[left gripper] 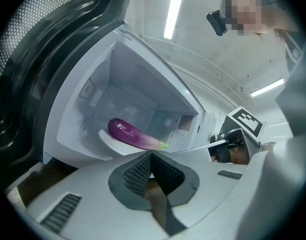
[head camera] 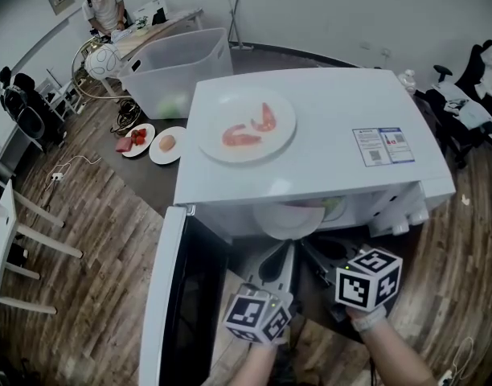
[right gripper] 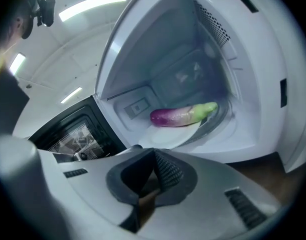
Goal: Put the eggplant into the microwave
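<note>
Eggplant (right gripper: 183, 115) on white plate (right gripper: 166, 135), inside open microwave (head camera: 330, 167)

Office-like lab: desks (head camera: 3, 215), swivel chairs (head camera: 25, 103)

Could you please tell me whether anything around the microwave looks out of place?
Yes: the plate carrying the eggplant juts out past the front opening of the microwave, so the open door probably could not close.
</note>
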`<state>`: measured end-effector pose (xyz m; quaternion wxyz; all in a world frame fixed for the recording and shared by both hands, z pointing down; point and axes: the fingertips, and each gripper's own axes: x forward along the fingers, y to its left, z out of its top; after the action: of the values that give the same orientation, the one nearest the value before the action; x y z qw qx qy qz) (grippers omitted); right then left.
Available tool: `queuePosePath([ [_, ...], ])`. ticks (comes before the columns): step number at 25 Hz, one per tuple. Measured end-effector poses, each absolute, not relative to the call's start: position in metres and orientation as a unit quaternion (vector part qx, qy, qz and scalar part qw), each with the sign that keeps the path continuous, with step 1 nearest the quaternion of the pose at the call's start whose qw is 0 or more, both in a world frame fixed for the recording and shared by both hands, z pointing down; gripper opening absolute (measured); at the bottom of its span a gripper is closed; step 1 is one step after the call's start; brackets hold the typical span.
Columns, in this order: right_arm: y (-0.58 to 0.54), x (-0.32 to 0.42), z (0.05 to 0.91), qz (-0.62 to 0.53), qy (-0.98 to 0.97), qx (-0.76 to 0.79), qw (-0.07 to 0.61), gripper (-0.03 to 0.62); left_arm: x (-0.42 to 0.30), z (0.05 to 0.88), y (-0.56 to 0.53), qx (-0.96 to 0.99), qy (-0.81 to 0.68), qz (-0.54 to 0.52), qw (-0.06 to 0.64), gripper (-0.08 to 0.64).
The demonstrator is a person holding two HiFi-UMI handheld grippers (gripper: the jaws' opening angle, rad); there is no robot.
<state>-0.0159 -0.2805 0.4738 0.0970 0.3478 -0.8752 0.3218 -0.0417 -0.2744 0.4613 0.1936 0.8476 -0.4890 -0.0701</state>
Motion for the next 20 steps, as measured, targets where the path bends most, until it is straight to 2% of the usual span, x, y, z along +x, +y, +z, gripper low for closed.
queuePosePath([
  [20,-0.298,-0.015,0.482,0.336,-0.866,0.361,0.084,0.002,-0.05,0.467,-0.291,0.841,-0.5,-0.06,0.201,0.002],
])
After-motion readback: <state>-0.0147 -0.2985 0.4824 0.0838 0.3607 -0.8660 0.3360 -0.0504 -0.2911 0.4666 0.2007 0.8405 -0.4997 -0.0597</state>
